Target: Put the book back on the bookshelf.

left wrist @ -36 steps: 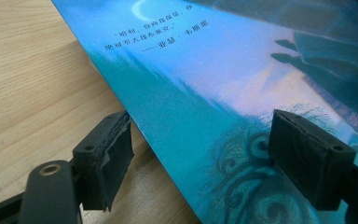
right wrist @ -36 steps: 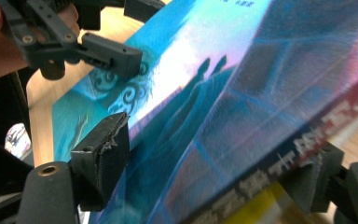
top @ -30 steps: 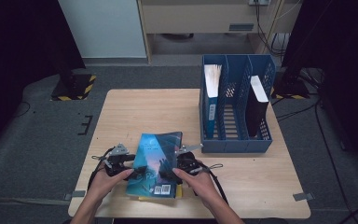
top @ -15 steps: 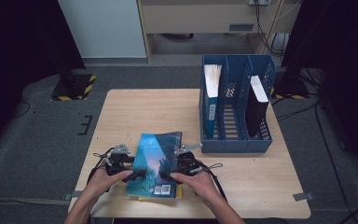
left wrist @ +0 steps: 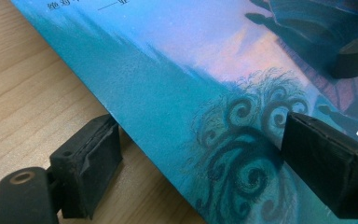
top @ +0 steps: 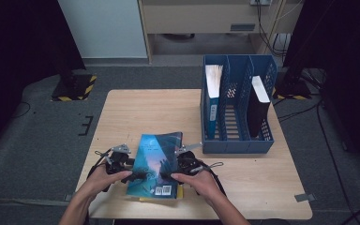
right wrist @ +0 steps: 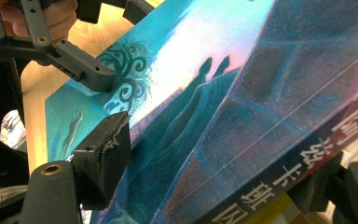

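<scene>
A teal paperback [top: 157, 159] lies on the wooden table [top: 136, 112] near its front edge, over a yellow book [top: 182, 192]. My right gripper [top: 169, 175] is shut on the paperback's spine side [right wrist: 279, 140]; one pad [right wrist: 105, 158] presses on the cover and the other sits under the spine. My left gripper [top: 138, 176] straddles the opposite edge [left wrist: 135, 140]. Its jaws have just been opening, with one pad [left wrist: 88, 172] beside the edge on the table and the other [left wrist: 328, 163] over the cover. The left gripper's upper finger [right wrist: 86, 70] also appears above the cover in the right gripper view.
A blue file holder [top: 236, 140] stands at the table's right. A blue-backed folder [top: 212, 93] is in its left slot and a black book [top: 258, 105] in its right slot. Bare wood lies at the back left. A yellow-and-black striped base [top: 75, 86] sits on the floor.
</scene>
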A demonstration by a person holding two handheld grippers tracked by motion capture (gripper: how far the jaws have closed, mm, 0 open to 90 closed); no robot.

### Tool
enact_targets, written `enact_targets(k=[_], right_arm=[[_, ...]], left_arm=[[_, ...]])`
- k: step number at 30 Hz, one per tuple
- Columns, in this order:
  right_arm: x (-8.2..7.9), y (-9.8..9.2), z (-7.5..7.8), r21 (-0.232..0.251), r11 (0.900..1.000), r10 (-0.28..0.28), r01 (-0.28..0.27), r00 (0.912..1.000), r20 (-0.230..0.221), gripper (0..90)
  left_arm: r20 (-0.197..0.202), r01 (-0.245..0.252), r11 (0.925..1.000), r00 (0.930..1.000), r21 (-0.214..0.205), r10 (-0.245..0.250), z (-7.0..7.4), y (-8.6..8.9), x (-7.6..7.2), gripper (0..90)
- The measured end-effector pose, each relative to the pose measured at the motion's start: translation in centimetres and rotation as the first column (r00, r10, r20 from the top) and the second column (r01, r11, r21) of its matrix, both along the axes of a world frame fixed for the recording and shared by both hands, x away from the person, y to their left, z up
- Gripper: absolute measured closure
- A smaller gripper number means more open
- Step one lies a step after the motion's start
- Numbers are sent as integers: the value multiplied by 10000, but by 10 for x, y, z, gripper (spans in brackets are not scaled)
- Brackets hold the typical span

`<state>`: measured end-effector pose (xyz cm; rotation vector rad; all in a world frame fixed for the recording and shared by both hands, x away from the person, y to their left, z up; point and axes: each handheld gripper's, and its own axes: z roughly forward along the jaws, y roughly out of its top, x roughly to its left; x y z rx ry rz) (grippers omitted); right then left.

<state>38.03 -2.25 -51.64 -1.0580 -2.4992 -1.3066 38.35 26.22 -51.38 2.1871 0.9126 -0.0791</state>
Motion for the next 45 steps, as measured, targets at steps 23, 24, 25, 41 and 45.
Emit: enact_targets(k=[23,24,25,41,45], right_arm=[[33,10,17,-763,9945,648,-718,9937,-917,426],[34,11,18,-761,9945,656,-722,9942,-854,440],[34,13,19,-781,9943,667,-731,9943,-826,452],[37,19,35,-905,9913,920,-956,9948,-425,511],[39,21,41,-1012,9897,991,-1018,9946,-310,526]], left_arm=[[-724,-82,9977,9973,678,131,21,14,21,578],[-743,-67,9973,9972,728,121,22,14,22,597],[-771,-71,9971,9969,763,129,23,14,23,612],[-533,-459,9980,9974,443,483,26,21,19,693],[-434,-612,9977,9971,288,624,30,24,19,712]])
